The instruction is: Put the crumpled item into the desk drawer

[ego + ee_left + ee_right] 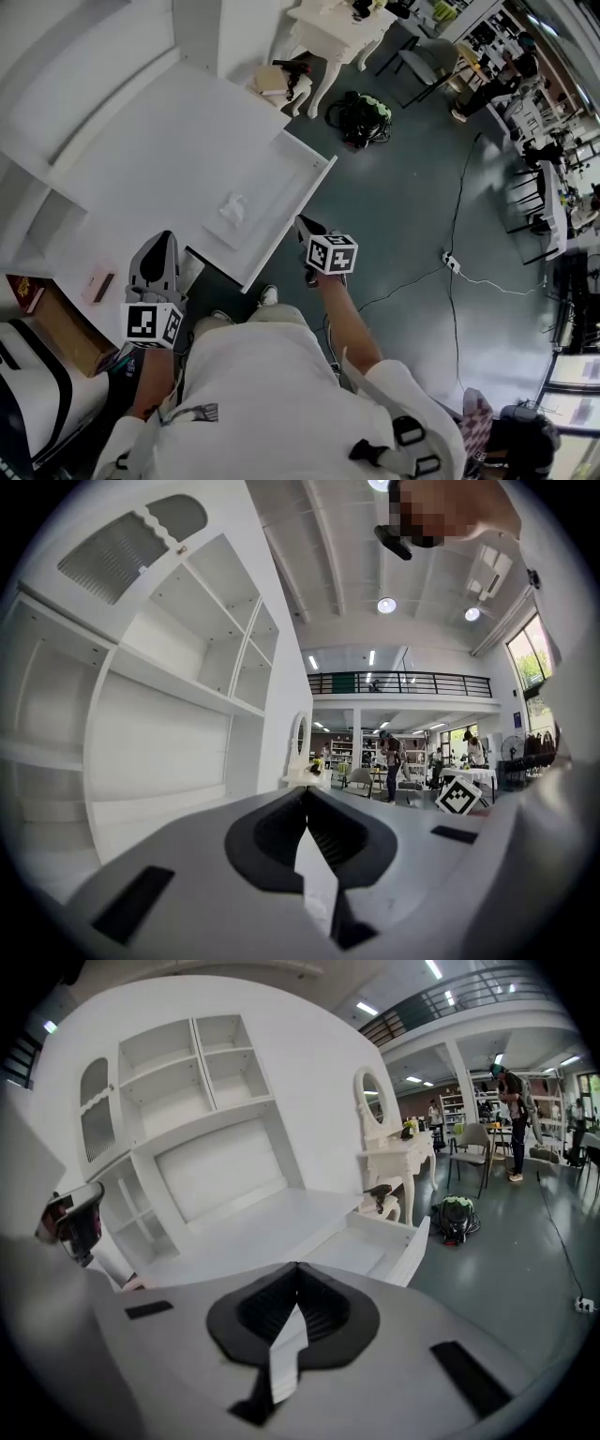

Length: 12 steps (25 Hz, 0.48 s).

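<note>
A white crumpled item (232, 208) lies inside the open desk drawer (298, 201), which is pulled out from the white desk (159, 141). My right gripper (302, 223) hovers just off the drawer's front corner, shut with nothing between its jaws; in the right gripper view its jaws (297, 1266) meet above the drawer (398, 1241). My left gripper (161, 242) is held at the near left end of the desk, jaws together and empty. In the left gripper view it (307, 791) points level past the desk's shelf unit (178, 667).
A black and green backpack (361, 117) lies on the floor beyond the drawer. A power strip (452, 263) with cables crosses the floor on the right. A white dressing table (333, 33) stands farther back. A brown box (61, 328) sits at the left.
</note>
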Each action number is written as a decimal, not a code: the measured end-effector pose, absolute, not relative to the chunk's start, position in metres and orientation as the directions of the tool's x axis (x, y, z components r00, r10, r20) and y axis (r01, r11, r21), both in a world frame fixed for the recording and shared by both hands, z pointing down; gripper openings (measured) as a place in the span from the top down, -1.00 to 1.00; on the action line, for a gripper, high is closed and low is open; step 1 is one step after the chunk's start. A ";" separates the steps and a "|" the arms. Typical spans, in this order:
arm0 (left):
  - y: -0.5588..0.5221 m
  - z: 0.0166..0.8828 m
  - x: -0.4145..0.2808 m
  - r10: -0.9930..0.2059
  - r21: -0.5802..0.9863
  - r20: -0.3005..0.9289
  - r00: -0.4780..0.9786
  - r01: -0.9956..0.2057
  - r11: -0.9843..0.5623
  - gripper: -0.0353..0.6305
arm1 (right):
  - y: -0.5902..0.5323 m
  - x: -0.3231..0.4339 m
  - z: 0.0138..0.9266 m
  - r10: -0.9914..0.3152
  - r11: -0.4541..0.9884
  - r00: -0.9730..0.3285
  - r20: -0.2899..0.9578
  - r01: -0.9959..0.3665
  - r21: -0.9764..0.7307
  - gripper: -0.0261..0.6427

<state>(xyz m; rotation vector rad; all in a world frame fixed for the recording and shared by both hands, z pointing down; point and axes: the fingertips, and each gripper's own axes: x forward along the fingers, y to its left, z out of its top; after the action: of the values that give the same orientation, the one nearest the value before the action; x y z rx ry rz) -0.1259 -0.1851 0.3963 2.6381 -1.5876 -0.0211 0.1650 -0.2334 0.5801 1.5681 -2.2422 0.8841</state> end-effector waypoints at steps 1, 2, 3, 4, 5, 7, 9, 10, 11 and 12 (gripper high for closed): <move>-0.188 0.393 -0.124 -0.883 0.057 0.015 0.470 -0.882 -0.468 0.84 | -0.236 0.169 0.570 -0.767 0.231 -0.381 0.517 -0.915 -0.330 0.89; -0.191 0.389 -0.122 -0.883 0.053 0.010 0.470 -0.882 -0.469 0.84 | -0.239 0.174 0.561 -0.778 0.234 -0.381 0.500 -0.914 -0.331 0.89; -0.194 0.387 -0.121 -0.883 0.050 0.006 0.470 -0.882 -0.469 0.84 | -0.242 0.178 0.552 -0.787 0.237 -0.381 0.485 -0.913 -0.331 0.89; -0.198 0.384 -0.119 -0.883 0.045 0.001 0.470 -0.882 -0.470 0.84 | -0.245 0.182 0.543 -0.797 0.240 -0.380 0.469 -0.913 -0.331 0.89; -0.202 0.382 -0.118 -0.882 0.040 -0.004 0.470 -0.882 -0.470 0.84 | -0.249 0.187 0.534 -0.808 0.243 -0.379 0.451 -0.912 -0.330 0.89; -0.209 0.378 -0.115 -0.883 0.030 -0.011 0.468 -0.883 -0.469 0.84 | -0.255 0.194 0.515 -0.831 0.253 -0.379 0.408 -0.910 -0.329 0.89; -0.214 0.374 -0.112 -0.886 0.024 -0.017 0.463 -0.886 -0.464 0.84 | -0.261 0.200 0.493 -0.852 0.269 -0.381 0.360 -0.908 -0.322 0.89; -0.216 0.372 -0.110 -0.887 0.021 -0.020 0.461 -0.887 -0.461 0.84 | -0.263 0.202 0.483 -0.860 0.280 -0.383 0.336 -0.906 -0.316 0.89; -0.218 0.370 -0.108 -0.888 0.017 -0.023 0.460 -0.888 -0.460 0.84 | -0.265 0.204 0.471 -0.868 0.292 -0.386 0.313 -0.906 -0.307 0.89; -0.220 0.366 -0.106 -0.888 0.012 -0.027 0.459 -0.888 -0.460 0.84 | -0.267 0.207 0.460 -0.875 0.304 -0.389 0.289 -0.905 -0.298 0.89</move>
<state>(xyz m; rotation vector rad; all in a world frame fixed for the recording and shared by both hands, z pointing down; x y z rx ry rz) -0.1059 -0.2201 0.3661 2.6865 -1.6349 -0.0465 0.2068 -0.2666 0.4596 1.6942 -2.4769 0.6428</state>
